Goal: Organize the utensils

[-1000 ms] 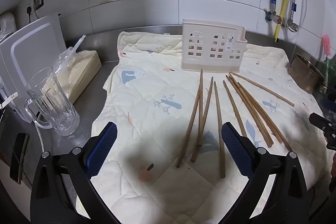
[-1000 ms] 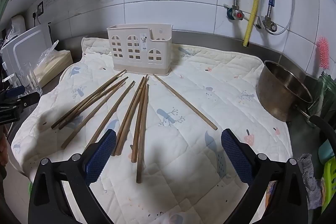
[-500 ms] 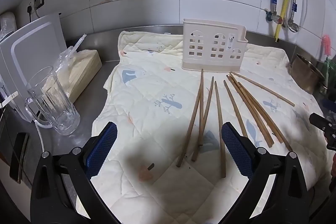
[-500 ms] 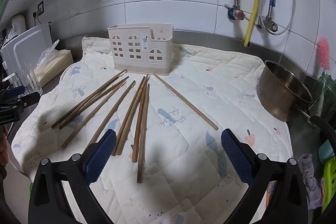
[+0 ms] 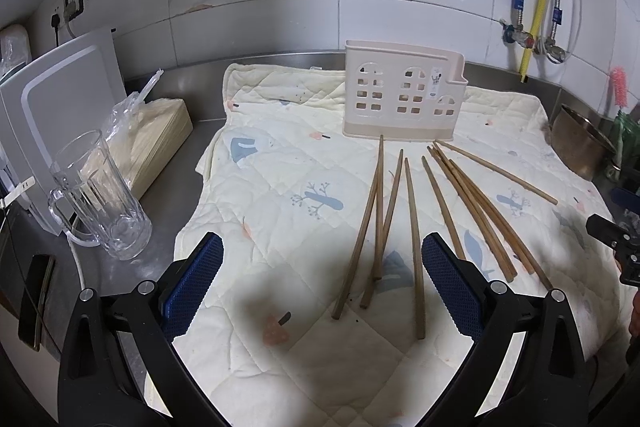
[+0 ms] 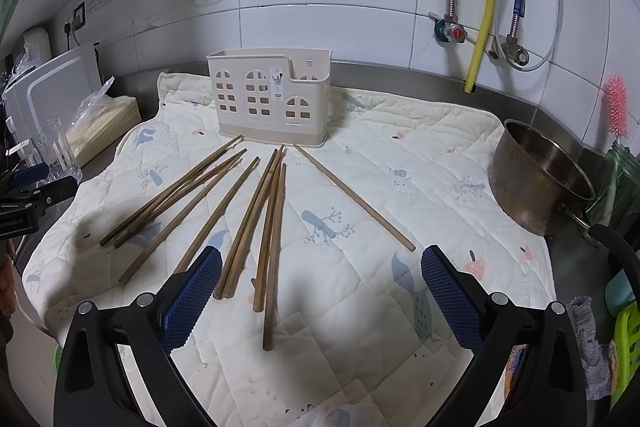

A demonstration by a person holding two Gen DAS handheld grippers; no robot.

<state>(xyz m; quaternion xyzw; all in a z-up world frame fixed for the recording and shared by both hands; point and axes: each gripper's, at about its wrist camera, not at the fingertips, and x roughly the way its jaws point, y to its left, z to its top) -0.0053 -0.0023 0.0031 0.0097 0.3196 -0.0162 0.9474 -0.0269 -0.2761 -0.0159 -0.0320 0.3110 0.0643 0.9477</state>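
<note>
Both claws spread, holding nothing: left claw [image 5: 322, 283], right claw [image 6: 321, 291]. Chopsticks [image 6: 256, 211] fanned loose on quilted mat [image 6: 400, 187] on counter, just near of empty utensil holder [image 6: 270, 97].

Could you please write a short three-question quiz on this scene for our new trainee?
1. True or false: some chopsticks already stand in the holder.
2. What are the left gripper and right gripper holding? A) one chopstick each B) nothing C) the quilt
3. Name the metal vessel at the quilt's right edge in the right wrist view.

Key: 1 false, all lie on the quilt. 2 B, both are open. 3 the pot.
</note>
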